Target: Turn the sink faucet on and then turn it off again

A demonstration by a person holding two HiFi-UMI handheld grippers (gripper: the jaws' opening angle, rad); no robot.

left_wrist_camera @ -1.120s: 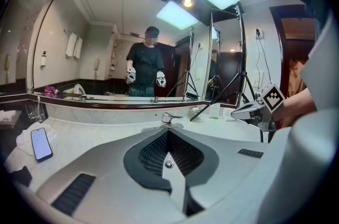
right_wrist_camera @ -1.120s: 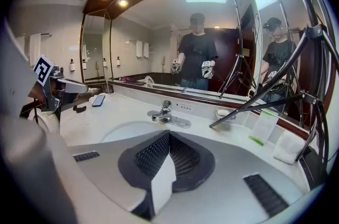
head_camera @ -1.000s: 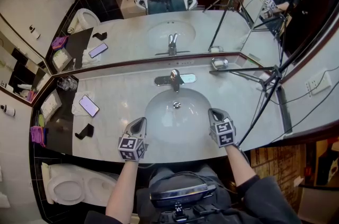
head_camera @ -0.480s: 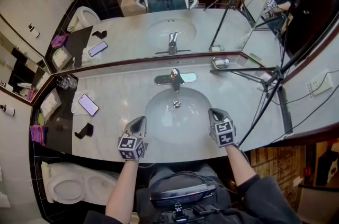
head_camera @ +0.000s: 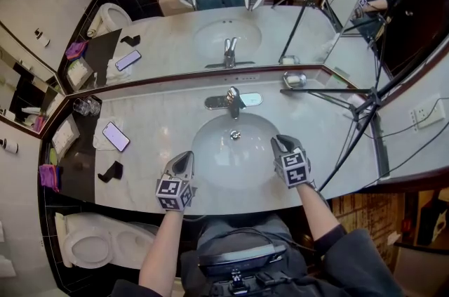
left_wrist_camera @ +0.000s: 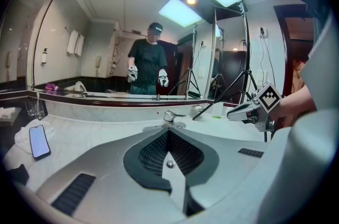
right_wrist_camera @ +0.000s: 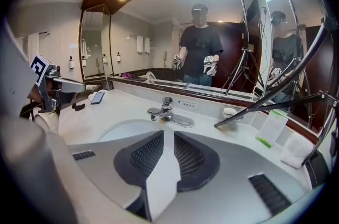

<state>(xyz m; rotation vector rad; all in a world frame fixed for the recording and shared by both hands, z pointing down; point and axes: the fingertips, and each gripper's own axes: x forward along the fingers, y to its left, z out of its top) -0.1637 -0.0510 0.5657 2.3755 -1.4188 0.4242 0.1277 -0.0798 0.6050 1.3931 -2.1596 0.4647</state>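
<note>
The right claw (head_camera: 280, 142) has edged toward the faucet (head_camera: 232, 100), its empty jaws just opening

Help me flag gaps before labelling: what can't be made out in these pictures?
Faucet: whether water is running, too small in the head view.
Phone: what its screen shows, too small, head view.
Black object near it: unidentifiable, small and dark, head view.
Glasses in the corner: how many, too small, head view.
</note>
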